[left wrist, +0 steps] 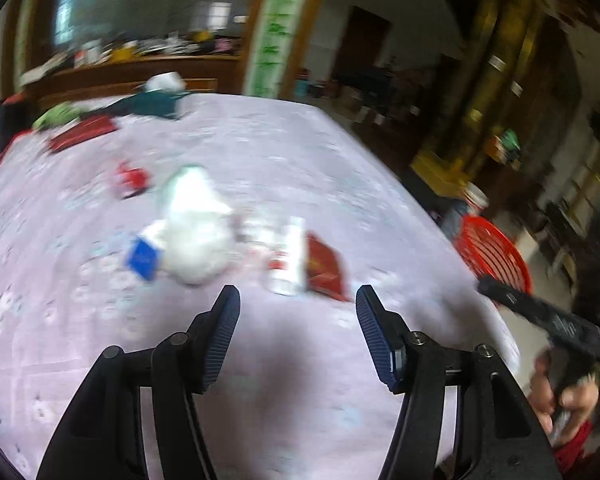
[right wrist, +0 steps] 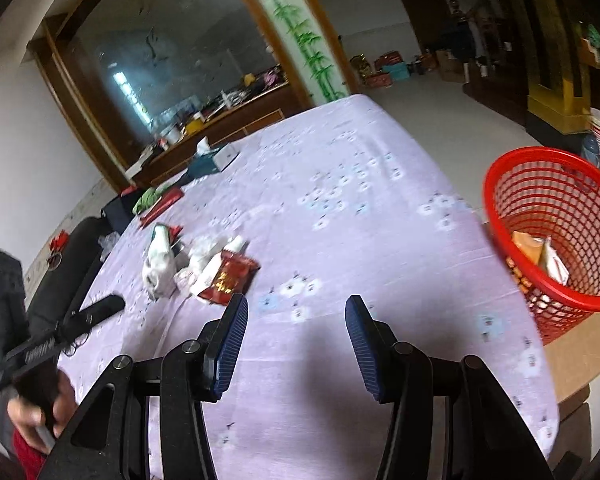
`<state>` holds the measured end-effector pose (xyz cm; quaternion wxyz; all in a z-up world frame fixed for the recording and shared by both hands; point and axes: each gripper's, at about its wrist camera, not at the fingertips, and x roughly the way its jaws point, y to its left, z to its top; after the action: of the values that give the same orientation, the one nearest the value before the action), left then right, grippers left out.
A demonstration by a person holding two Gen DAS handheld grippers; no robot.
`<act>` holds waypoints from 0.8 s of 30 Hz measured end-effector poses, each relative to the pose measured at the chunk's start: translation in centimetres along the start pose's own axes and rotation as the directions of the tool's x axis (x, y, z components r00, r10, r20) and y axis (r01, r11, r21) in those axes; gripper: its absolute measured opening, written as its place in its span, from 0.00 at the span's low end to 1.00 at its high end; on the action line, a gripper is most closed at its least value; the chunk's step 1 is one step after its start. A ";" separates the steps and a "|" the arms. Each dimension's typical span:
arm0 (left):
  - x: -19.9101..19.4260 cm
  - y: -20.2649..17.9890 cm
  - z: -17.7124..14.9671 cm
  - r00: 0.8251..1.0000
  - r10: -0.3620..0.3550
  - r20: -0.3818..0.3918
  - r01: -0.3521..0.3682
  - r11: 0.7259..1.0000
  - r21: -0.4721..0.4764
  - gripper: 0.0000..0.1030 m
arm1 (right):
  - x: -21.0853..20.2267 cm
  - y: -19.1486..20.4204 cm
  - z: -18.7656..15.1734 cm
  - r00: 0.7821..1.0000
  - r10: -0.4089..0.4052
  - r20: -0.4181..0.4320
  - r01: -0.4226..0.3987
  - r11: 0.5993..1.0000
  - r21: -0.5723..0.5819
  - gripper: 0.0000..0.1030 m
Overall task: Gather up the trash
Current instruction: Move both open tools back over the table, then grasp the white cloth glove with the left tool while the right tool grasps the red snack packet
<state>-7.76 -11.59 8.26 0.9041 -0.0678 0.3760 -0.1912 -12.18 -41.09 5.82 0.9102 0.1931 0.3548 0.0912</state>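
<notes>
Both hand-held grippers, left (left wrist: 298, 300) and right (right wrist: 296, 308), gape wide, empty. Red wrapper (right wrist: 230, 278) on the bench (right wrist: 360, 208): light, crinkly, probably slippery; pinch its near edge.

Trash sits heaped mid-table: a crumpled white bag (right wrist: 158, 264), a dark red wrapper (right wrist: 230, 278) lying flat just beside it, nearer the red basket (right wrist: 556, 216), which stands off the table's edge holding orange-and-white packets (right wrist: 540, 256).

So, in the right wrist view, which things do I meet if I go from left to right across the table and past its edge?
White crumpled bag → red snack packet → bare stretch of purple tablecloth → red basket, off the table's right edge.
</notes>
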 end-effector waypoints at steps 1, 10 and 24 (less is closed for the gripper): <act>0.0 1.0 0.3 1.000 0.014 0.002 -0.014 1.000 -0.018 0.58 | 0.2 0.3 0.1 1.000 0.000 -0.006 0.000 1.000 -0.005 0.53; 5.5 5.3 3.1 0.996 0.057 -0.064 -0.062 0.994 -0.087 0.57 | 1.7 2.0 -0.3 0.999 -0.003 -0.040 0.002 0.999 -0.035 0.53; 7.2 6.4 3.2 0.998 0.039 -0.049 -0.043 0.996 -0.083 0.19 | 6.5 4.5 1.2 0.992 0.038 -0.117 -0.041 0.999 -0.028 0.53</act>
<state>1.03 -8.63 4.09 0.8951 -0.0936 0.4062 -0.1580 -6.80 -35.36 4.54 0.8888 0.1808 0.4019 0.1257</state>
